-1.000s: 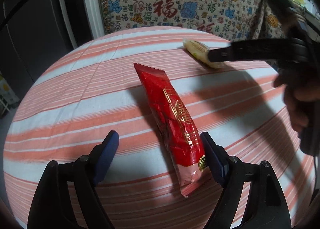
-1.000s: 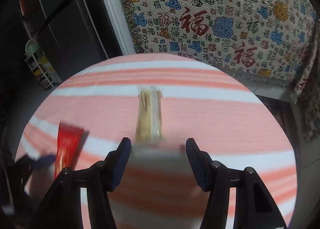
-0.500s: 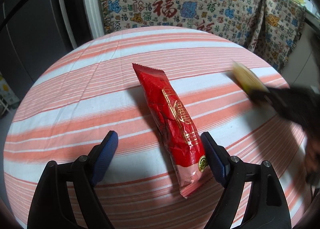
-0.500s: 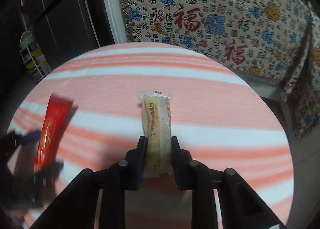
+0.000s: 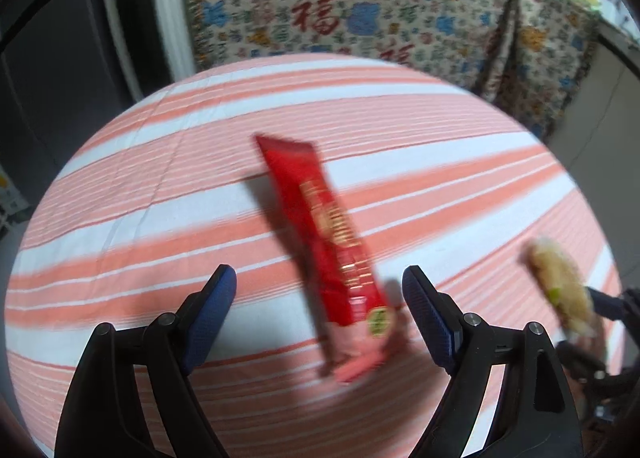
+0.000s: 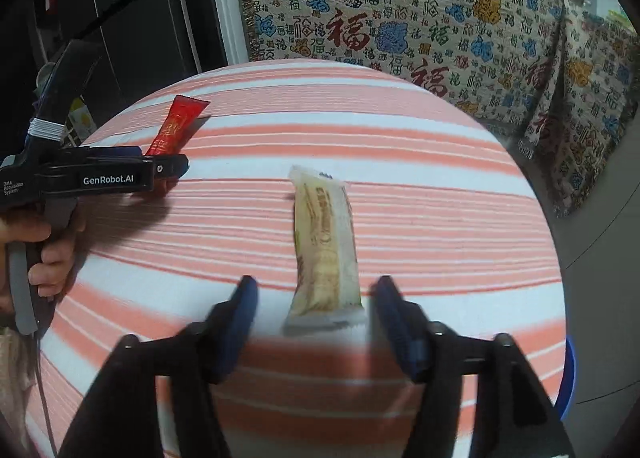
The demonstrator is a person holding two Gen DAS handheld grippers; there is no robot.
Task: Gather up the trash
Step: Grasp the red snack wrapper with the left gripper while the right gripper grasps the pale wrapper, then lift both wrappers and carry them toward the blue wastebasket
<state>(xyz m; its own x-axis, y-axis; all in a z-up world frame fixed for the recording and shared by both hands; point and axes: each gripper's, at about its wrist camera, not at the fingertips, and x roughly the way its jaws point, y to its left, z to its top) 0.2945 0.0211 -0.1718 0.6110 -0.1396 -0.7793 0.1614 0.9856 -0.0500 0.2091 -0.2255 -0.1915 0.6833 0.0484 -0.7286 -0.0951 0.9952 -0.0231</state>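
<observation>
A long red snack wrapper [image 5: 332, 250] lies on the striped round table [image 5: 160, 185]. My left gripper [image 5: 320, 298] is open, its jaws on either side of the wrapper's near end. In the right wrist view a pale yellow wrapper [image 6: 324, 246] sits between the open jaws of my right gripper [image 6: 316, 306], untouched by either finger. The red wrapper [image 6: 176, 125] and the left gripper body [image 6: 100, 173] show at the left of that view. The yellow wrapper [image 5: 560, 286] appears blurred at the right in the left wrist view.
A patterned cloth [image 6: 400, 17] with red characters hangs behind the table. A dark cabinet [image 5: 60, 37] stands at the left. A blue rim [image 6: 570, 378] shows below the table's right edge.
My right gripper, shut on the yellow wrapper half a second ago, has opened. It carried that wrapper toward the near right side of the table. The left gripper shifted slightly, blurring its view.
</observation>
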